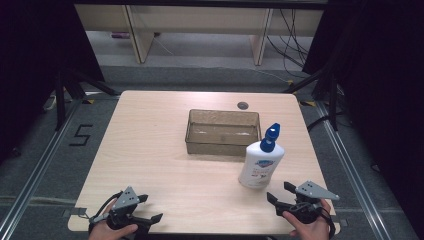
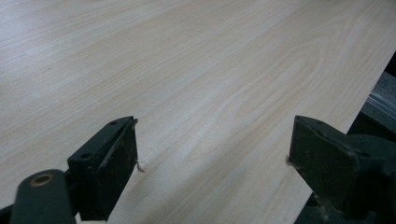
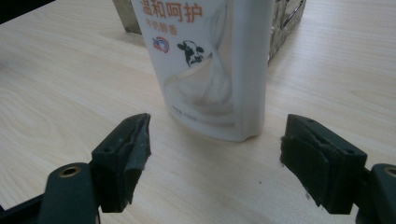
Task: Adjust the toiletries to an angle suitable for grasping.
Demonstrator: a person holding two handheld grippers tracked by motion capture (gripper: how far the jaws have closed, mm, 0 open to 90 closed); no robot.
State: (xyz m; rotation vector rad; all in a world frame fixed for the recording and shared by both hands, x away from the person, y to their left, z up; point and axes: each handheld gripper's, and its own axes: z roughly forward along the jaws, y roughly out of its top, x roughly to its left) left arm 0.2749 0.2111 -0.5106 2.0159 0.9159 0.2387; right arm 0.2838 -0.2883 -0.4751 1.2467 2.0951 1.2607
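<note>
High view shows one white lotion bottle point(image 1: 259, 164) with a blue flip cap standing upright on the table point(image 1: 150, 150), its long axis vertical, just beside the near right corner of the single clear plastic bin point(image 1: 223, 131). That bottle sits just ahead of the right hand-held gripper point(image 1: 281, 193) and a little toward the table's middle, while the left hand-held gripper point(image 1: 149, 208) rests well apart at the near left edge, so the right hand is clearly the nearer one. Right gripper view has the bottle's base point(image 3: 212, 93) straight ahead between the lines of the two jaws, which stand wide with nothing between them and are not yet touching it. Left gripper view shows that gripper's jaws wide too, over bare wood. Count: one bottle, one bin, two grippers.
</note>
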